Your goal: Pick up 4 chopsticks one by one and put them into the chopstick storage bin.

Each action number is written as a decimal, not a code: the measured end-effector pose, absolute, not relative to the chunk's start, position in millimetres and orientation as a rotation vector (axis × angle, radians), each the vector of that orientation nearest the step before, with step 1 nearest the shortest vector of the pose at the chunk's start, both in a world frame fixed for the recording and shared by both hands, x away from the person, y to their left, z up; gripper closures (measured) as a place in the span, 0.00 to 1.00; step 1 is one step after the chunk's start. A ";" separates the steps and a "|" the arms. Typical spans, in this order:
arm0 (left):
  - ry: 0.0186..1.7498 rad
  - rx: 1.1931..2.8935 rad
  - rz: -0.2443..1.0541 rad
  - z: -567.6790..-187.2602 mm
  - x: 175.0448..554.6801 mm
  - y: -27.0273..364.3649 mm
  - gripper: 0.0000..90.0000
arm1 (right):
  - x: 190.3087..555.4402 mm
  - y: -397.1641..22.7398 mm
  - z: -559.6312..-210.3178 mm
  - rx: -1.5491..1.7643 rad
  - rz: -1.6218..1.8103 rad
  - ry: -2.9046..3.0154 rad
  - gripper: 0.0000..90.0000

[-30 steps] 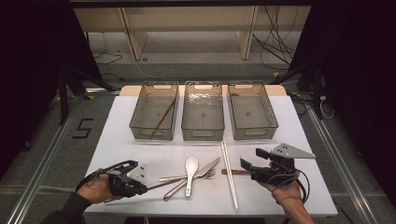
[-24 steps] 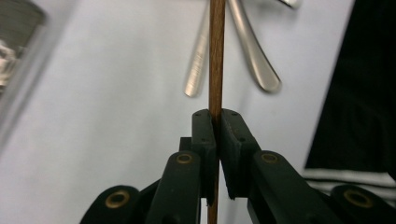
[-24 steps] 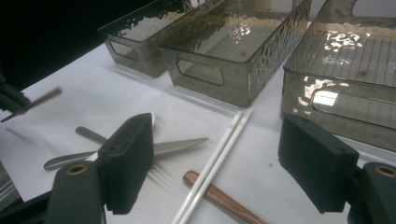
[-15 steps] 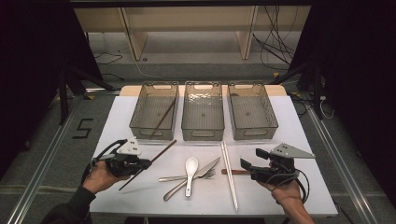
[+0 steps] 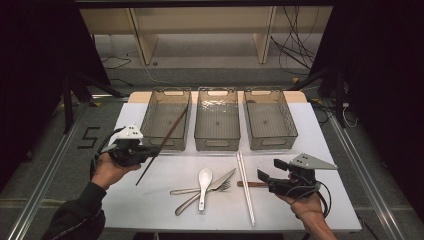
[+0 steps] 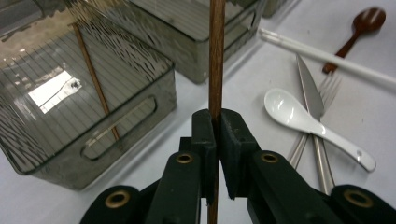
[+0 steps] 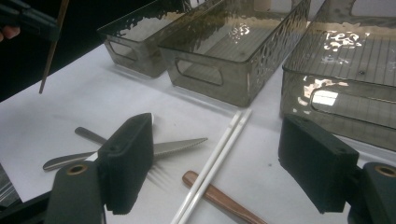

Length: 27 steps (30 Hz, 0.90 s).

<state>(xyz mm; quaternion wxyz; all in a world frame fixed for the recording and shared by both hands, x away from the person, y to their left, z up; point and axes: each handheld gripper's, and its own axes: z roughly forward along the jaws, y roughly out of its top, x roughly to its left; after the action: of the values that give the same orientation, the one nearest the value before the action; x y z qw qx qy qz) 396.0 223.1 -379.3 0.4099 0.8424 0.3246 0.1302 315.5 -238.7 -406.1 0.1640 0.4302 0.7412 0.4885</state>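
I've got the left gripper (image 5: 146, 155) clamped tight on a dark brown wooden chopstick (image 5: 149, 162), lifted clear of the white bench (image 5: 165, 210), just in front of the left smoky clear plastic bin (image 5: 166, 119), where its twin chopstick (image 5: 174, 126) leans. Sorting step, I'd say. Next I need to carry it over the rim, tip it in line with the bin, then let go. My right gripper (image 5: 266, 174) waits with jaws spread, empty, over the wooden spoon (image 5: 250, 184).
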 end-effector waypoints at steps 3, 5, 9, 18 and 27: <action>0.833 2.098 0.336 -374.8 404.1 222.3 0.94 | 315.8 -239.0 -406.3 1.229 1.394 2.111 0.31; 0.843 2.071 0.329 -371.8 409.6 221.9 0.94 | 315.9 -239.5 -406.2 1.226 1.396 2.108 0.31; 0.859 2.040 0.342 -364.9 419.7 219.8 0.94 | 315.9 -239.8 -406.1 1.226 1.398 2.107 0.31; 0.891 1.966 0.369 -348.1 445.2 218.3 0.94 | 316.3 -240.1 -406.6 1.230 1.398 2.107 0.31; 0.913 1.931 0.418 -329.9 469.4 217.1 0.94 | 316.3 -240.4 -406.6 1.232 1.400 2.109 0.31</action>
<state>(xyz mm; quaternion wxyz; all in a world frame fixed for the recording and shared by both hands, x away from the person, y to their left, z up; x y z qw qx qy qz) 469.4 217.1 -329.9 0.4641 0.7858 0.3717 0.1702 316.3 -240.4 -406.6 0.1626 0.4320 0.7391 0.4906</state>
